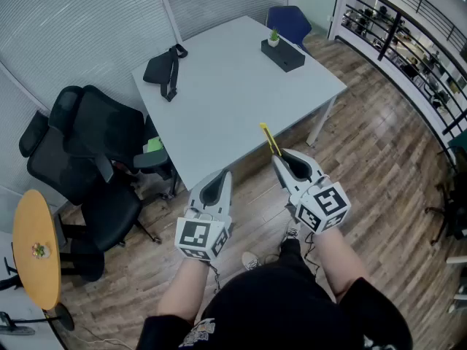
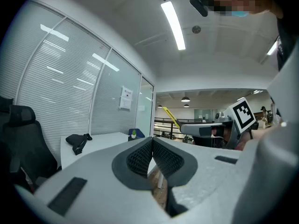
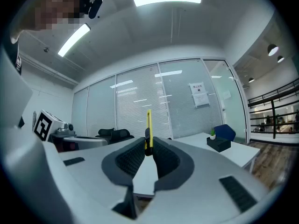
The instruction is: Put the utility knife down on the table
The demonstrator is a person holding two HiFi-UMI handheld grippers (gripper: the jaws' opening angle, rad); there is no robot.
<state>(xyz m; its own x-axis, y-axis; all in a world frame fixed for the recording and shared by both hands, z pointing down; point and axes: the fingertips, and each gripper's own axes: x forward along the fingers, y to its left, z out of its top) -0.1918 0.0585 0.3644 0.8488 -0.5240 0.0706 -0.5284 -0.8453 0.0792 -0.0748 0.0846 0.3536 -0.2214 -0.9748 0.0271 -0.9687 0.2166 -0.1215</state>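
A slim yellow utility knife [image 1: 269, 138] sticks out from my right gripper [image 1: 278, 159], which is shut on its handle end. It hangs in the air over the near edge of the white table [image 1: 226, 100]. In the right gripper view the utility knife [image 3: 148, 129] stands upright between the pads. My left gripper [image 1: 225, 175] is level beside it, just short of the table edge, its jaws shut with nothing between them. In the left gripper view the left gripper [image 2: 152, 141] points toward the table, and the utility knife [image 2: 171, 117] shows at its right.
On the table lie a black pouch with a strap [image 1: 165, 69] at the far left and a black box with a small plant [image 1: 282, 53] at the far right. Black office chairs [image 1: 87, 152] stand left of the table, beside a small round wooden table [image 1: 36, 246]. A railing [image 1: 408, 42] runs along the right.
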